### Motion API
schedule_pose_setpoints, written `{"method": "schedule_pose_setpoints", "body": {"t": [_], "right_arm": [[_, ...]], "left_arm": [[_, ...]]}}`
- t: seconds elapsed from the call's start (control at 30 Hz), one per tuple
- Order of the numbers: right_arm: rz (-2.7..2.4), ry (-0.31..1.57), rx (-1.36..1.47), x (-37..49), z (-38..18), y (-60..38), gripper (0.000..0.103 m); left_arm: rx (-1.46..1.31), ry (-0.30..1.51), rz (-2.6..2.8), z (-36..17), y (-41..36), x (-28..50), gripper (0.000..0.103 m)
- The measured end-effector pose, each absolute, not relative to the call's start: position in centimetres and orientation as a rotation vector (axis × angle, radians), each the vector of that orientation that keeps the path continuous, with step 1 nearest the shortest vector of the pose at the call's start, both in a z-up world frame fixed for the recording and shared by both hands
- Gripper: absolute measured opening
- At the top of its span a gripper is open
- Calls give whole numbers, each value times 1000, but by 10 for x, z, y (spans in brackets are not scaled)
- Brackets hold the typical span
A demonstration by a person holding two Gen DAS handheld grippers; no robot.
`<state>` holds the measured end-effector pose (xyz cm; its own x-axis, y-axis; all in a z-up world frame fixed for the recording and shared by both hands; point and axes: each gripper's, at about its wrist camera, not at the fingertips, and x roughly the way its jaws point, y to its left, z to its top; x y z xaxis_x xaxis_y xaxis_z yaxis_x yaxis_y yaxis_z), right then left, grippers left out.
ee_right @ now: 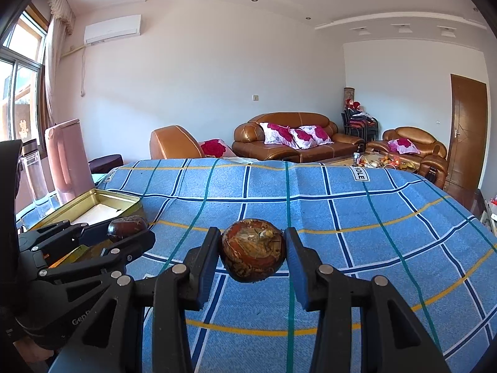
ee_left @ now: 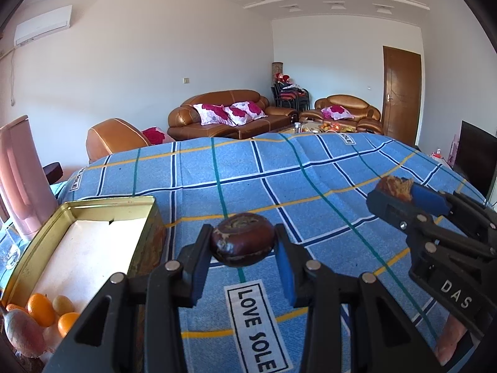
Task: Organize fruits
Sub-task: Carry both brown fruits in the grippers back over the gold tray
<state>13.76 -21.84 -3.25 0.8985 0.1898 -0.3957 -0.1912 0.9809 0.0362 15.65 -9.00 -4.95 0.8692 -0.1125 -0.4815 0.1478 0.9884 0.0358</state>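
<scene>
— Blue-checked cloth (ee_left: 279,186) covers the table; what does my left tool (ee_left: 243,245) carry above it?
— A dark brown, flattened round fruit (ee_left: 243,238), pinched between the two pads and lifted clear of the cloth, just right of the gold tin (ee_left: 136,200).
— And my right tool (ee_right: 253,250)?
— Its pads are pressed on a reddish-brown, scaly round fruit (ee_right: 253,250), also held off the cloth, well to the right of the tin.
— What lies in the tin?
— At its near end, oranges (ee_left: 40,309), a pale yellow-green fruit (ee_left: 63,304) and a pinkish fruit (ee_left: 23,331); the rest of its white floor is bare.
— Behind the tin?
— A pink jug (ee_right: 66,161), standing upright at the table's edge.
</scene>
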Motion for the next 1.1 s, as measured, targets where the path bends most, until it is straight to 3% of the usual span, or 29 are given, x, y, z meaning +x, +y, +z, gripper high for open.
{"method": "schedule_pose_setpoints", "body": {"t": [1.1], "right_arm": [[425, 424, 12, 89, -15, -119, 44]], "left_arm": [[6, 441, 40, -14, 21, 73, 40]]}}
